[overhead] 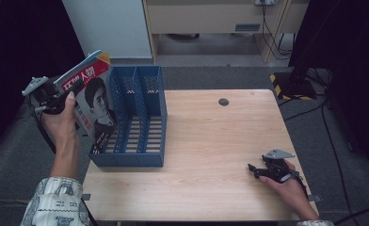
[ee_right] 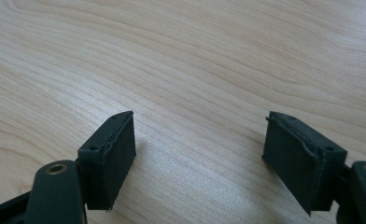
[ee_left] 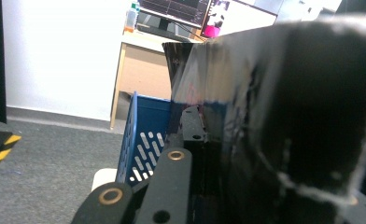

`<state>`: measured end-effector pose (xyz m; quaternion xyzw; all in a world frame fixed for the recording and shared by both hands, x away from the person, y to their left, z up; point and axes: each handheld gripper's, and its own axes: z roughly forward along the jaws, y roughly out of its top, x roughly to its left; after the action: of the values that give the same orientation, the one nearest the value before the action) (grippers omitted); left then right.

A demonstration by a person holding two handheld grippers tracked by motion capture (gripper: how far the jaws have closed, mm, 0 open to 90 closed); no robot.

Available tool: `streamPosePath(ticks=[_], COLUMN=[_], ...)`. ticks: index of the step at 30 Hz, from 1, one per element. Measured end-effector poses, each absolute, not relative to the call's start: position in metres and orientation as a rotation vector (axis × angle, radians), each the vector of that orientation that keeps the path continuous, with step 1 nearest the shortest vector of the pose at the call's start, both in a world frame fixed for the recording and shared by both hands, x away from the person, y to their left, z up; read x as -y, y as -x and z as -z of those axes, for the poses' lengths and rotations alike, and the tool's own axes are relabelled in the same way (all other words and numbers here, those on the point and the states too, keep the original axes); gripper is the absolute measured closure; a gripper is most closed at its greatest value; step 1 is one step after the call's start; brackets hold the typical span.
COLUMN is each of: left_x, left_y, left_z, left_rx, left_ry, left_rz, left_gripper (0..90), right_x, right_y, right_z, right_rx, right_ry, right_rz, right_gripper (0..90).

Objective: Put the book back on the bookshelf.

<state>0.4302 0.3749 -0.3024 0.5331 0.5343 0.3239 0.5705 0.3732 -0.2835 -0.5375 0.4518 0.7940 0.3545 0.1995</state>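
A: What could go wrong from here?

B: The magazine (overhead: 94, 106) is clamped by the left gripper (overhead: 72, 87) near its top edge, tilted, with its lower corner at or just inside the leftmost slot of the blue file rack (overhead: 147, 162). If it is lowered at that slant, the corner could be caught on the rack's left wall or a divider, and the pages could be buckled. The rack could also be pushed across the table (overhead: 211, 141), since it is not being braced.

A: Where is the rack placed?

B: At about nine o'clock on the table, at its left edge.

A: And the hands?

B: The left hand (overhead: 62, 125) is raised off the table's left side at roughly ten o'clock, the forearm angled upward. The right gripper (overhead: 254, 170) is rested on the wood at about four o'clock, its jaws spread wide with nothing between them, pointed towards the rack.
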Motion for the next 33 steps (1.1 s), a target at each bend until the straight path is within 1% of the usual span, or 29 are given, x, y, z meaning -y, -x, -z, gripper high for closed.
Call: streamPosePath(ticks=[5,12,22,33], left_x=[-0.367,-0.362,-0.358,-0.358], left_y=[-0.429,-0.428,-0.431,-0.430], left_z=[0.309,0.321,0.345,0.359], left_rx=[-1.224,-1.234,-1.242,-1.253], left_ry=[-1.278,-1.253,-1.252,-1.259], left_rz=[-0.791,-0.802,-0.773,-0.745], left_gripper=[86.3,86.3,86.2,85.9], right_x=[0.283,0.283,0.283,0.283], right_y=[-0.373,-0.373,-0.373,-0.373], right_z=[0.537,0.537,0.537,0.537], right_rx=[-2.220,-2.218,-2.218,-2.218], right_ry=[-1.263,-1.267,-1.267,-1.266], right_rz=[-0.991,-0.990,-0.990,-0.990], right_gripper=[25.4,25.4,25.4,25.4])
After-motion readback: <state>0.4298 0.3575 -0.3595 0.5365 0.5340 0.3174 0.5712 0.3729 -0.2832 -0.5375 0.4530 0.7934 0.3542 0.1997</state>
